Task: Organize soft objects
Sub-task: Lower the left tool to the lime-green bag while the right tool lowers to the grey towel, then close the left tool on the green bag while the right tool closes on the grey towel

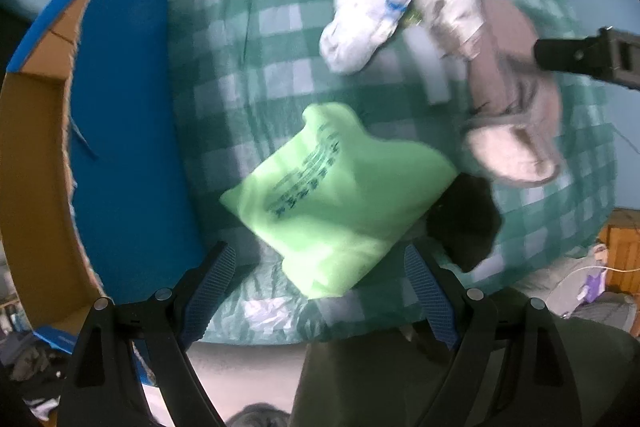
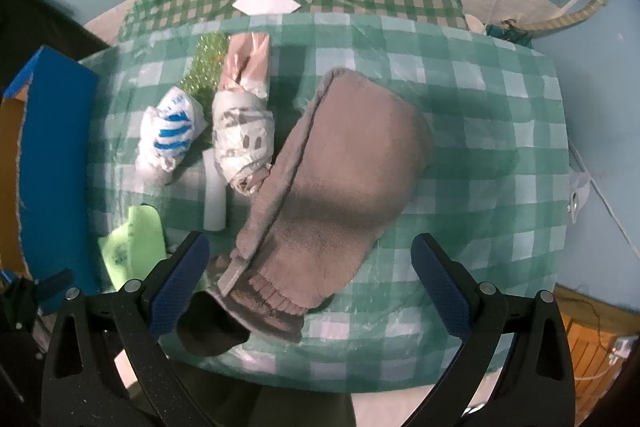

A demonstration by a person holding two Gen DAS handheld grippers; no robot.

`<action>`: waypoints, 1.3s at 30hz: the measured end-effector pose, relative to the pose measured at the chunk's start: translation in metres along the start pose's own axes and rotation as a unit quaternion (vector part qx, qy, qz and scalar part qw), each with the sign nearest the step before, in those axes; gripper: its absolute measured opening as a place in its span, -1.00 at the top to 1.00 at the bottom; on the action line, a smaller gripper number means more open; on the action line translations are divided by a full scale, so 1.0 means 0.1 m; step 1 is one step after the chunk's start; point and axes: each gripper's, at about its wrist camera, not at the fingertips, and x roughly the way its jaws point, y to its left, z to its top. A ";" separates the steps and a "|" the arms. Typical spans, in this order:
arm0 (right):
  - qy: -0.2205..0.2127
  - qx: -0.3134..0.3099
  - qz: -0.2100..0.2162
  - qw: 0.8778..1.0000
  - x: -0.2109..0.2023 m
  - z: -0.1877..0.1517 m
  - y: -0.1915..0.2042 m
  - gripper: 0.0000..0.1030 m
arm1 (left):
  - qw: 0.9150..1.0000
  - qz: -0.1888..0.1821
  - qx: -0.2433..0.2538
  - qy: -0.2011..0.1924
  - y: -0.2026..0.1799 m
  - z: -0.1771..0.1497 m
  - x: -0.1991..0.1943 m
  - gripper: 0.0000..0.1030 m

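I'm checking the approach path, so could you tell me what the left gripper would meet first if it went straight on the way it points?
Most likely the light green bag: it lies straight ahead of the open left gripper, on the checked cloth. Depth is hard to judge in this blurred view.

— What are the two grippers doing?

— Both stand wide apart at the jaws, holding nothing. The left gripper shows two black arms with blue ribbed pads, spread and angled outward. The right gripper looks the same, its blue pads spread wide.

— Is either one visible to the other?

— Yes, the right gripper's black body enters the left view from the right edge.
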 end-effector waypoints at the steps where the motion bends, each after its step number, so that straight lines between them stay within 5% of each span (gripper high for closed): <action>1: 0.002 0.000 -0.001 1.000 0.03 0.00 0.00 -0.95 | 1.000 0.003 0.002 0.000 0.00 0.00 0.03 -0.70; 18: 0.030 0.008 -0.029 0.999 0.52 -0.01 0.04 -0.95 | 0.999 0.028 0.018 0.015 0.04 -0.11 0.57 -0.69; 22: 0.029 0.010 -0.028 0.999 0.56 -0.03 0.04 -0.87 | 1.000 -0.003 0.004 0.014 0.10 -0.19 0.55 -0.31; 27: 0.025 0.006 -0.015 1.000 0.56 -0.06 0.06 -0.54 | 1.000 -0.014 -0.005 0.005 0.16 -0.23 0.47 0.72; 35: 0.008 0.007 0.016 1.000 0.47 -0.13 -0.01 0.24 | 0.998 -0.053 -0.015 -0.028 0.45 -0.15 0.11 0.84; 39: -0.002 0.004 0.036 0.999 0.35 -0.17 -0.12 0.45 | 0.997 -0.066 -0.017 -0.041 0.50 -0.10 -0.02 0.84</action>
